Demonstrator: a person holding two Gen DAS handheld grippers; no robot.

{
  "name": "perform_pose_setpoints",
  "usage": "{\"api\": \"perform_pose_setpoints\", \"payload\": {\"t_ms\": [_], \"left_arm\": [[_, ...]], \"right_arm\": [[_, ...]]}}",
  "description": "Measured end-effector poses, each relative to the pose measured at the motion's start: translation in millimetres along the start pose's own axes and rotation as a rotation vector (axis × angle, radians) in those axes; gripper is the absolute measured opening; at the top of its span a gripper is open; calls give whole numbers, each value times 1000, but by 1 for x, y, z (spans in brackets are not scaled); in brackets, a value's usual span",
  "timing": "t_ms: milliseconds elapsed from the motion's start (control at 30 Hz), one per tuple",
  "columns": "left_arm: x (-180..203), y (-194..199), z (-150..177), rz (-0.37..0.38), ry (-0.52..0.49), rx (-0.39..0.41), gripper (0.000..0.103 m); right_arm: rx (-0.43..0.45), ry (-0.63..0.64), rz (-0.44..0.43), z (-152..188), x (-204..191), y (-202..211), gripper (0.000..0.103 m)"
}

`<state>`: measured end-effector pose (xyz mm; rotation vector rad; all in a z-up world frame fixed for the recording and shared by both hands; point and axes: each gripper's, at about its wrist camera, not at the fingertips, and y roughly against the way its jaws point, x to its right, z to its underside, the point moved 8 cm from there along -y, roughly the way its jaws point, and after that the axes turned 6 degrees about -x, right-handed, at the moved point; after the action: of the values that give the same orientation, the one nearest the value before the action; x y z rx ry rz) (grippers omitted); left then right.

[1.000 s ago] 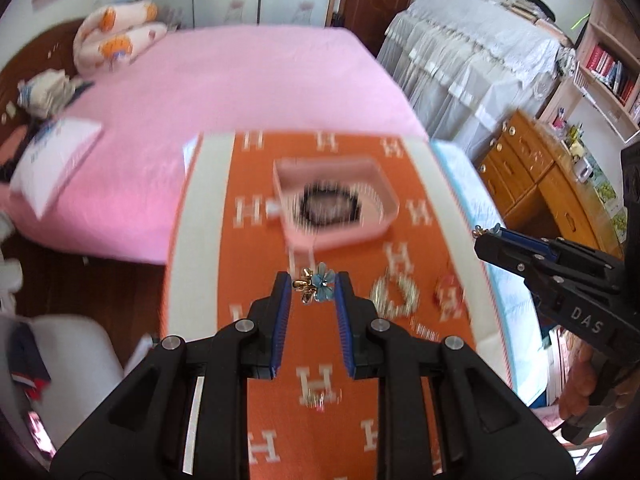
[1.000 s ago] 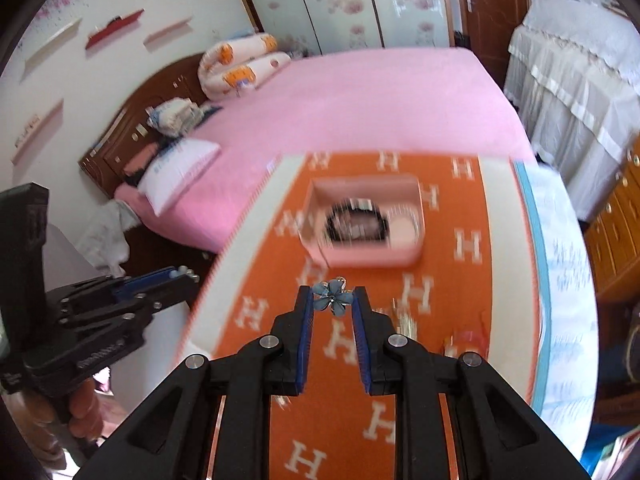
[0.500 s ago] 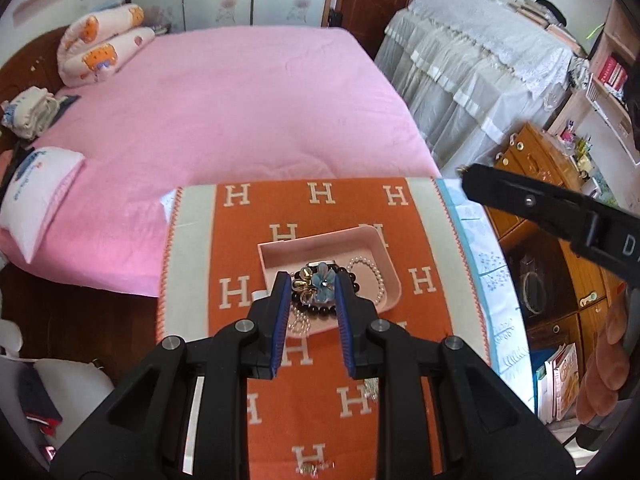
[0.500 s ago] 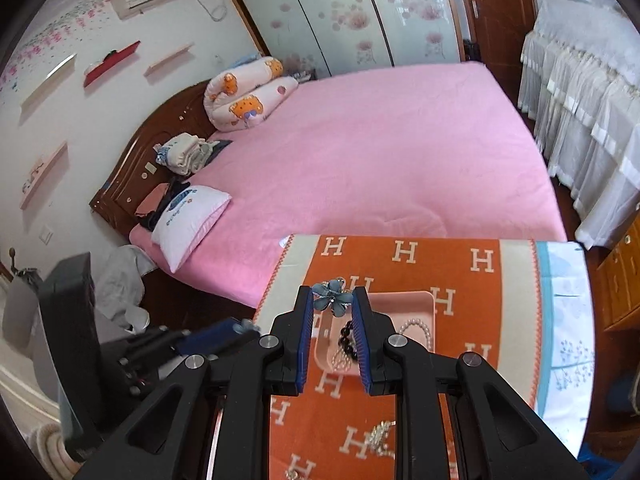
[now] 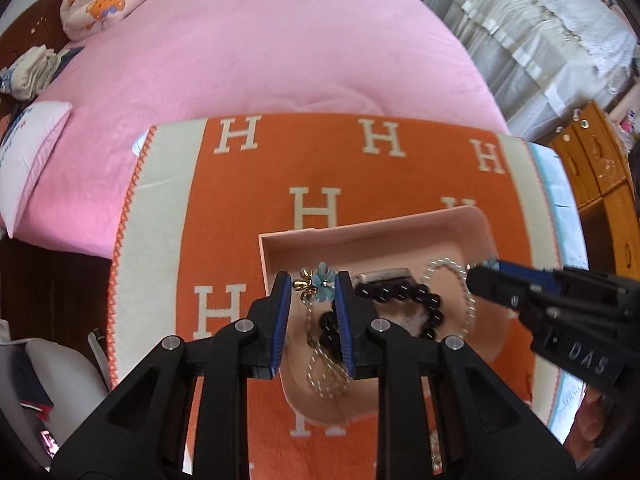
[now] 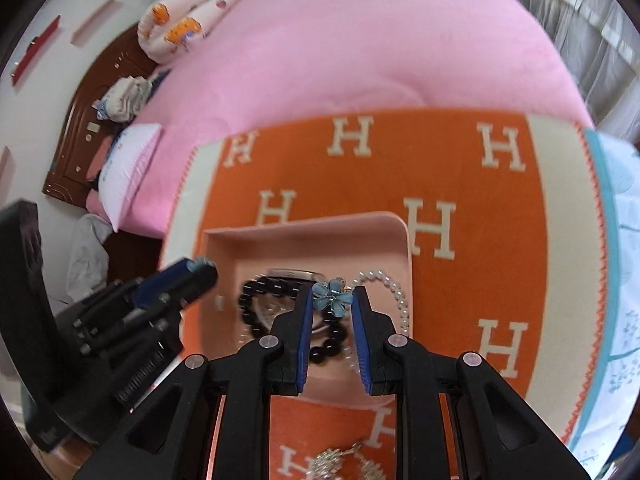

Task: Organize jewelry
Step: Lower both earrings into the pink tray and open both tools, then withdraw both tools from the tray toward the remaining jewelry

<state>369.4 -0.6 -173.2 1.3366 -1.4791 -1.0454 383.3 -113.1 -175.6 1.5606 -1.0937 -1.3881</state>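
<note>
My left gripper (image 5: pixel 309 287) is shut on a blue flower earring with gold beads (image 5: pixel 323 285), held over the left part of the pink tray (image 5: pixel 372 226). My right gripper (image 6: pixel 331 299) is shut on a matching blue flower earring (image 6: pixel 332 299), held over the same pink tray (image 6: pixel 304 227). In the tray lie a black bead bracelet (image 5: pixel 404 294) and a pearl strand (image 5: pixel 466 304); both also show in the right wrist view, bracelet (image 6: pixel 256 312) and pearls (image 6: pixel 400 296). The right gripper shows from the side in the left wrist view (image 5: pixel 486 278), and the left gripper in the right wrist view (image 6: pixel 196 276).
The tray sits on an orange blanket with white H letters (image 5: pixel 240 216) on a table. Silver jewelry (image 6: pixel 340 460) lies on the blanket near the front edge. A pink bed (image 5: pixel 260 40) is beyond the table, a wooden cabinet (image 5: pixel 600 168) to the right.
Both grippers, each still holding an earring, have moved forward and down from above the table until they hang close over the pink tray, which now fills much more of both views.
</note>
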Motion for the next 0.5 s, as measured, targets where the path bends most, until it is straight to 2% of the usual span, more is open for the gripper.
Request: {"api": "perform_pose_setpoints", "payload": {"t_ms": [133, 167, 300, 367, 500], "left_arm": [[-5, -22, -5, 3, 27, -27, 21], [-6, -26, -5, 16, 32, -36, 26], [1, -28, -3, 54, 15, -26, 40], [8, -23, -2, 48, -13, -12, 52], [14, -10, 1, 35, -25, 19, 52]], "right_arm": [[-32, 19, 1, 4, 6, -25, 20], [-35, 23, 3, 8, 9, -33, 20], [-28, 36, 21, 7, 11, -42, 36], [-17, 39, 25, 7, 10, -42, 36], [3, 33, 12, 7, 9, -38, 36]]}}
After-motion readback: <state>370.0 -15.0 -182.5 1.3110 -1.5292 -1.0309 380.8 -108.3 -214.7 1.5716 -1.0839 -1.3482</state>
